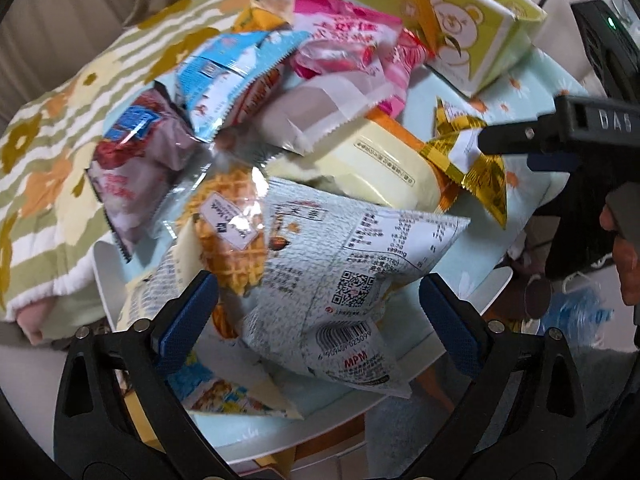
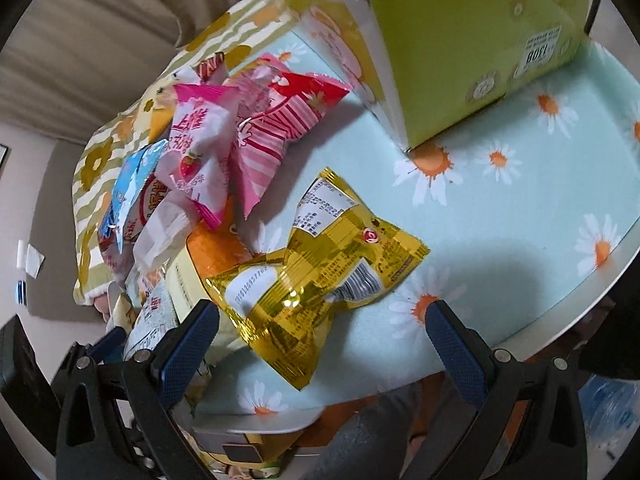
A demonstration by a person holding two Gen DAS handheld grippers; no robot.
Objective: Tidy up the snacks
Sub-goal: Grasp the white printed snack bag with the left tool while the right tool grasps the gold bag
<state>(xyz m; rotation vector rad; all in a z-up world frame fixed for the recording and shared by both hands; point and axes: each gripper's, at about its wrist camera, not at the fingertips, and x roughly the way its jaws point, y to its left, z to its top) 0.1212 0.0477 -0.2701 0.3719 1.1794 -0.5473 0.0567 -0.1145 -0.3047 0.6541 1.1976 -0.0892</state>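
Observation:
A heap of snack packets lies on a table with a daisy-print cloth (image 2: 520,216). My left gripper (image 1: 318,304) is open, its jaws on either side of a pale blue-white packet with a QR code (image 1: 344,264); a waffle in clear wrap (image 1: 232,224) lies beside it. My right gripper (image 2: 322,338) is open just in front of a gold foil packet (image 2: 320,272), which also shows in the left wrist view (image 1: 476,160) next to the right gripper's finger. A green bear-print box (image 1: 452,20) stands open at the back; the right wrist view shows it too (image 2: 472,48).
Pink strawberry packets (image 2: 224,148), a blue packet (image 1: 224,72), a purple packet (image 1: 136,160) and a pale yellow packet (image 1: 380,164) fill the pile. A flowered striped cushion (image 1: 52,128) lies left of the table. The table's white edge (image 2: 580,304) curves close on the right.

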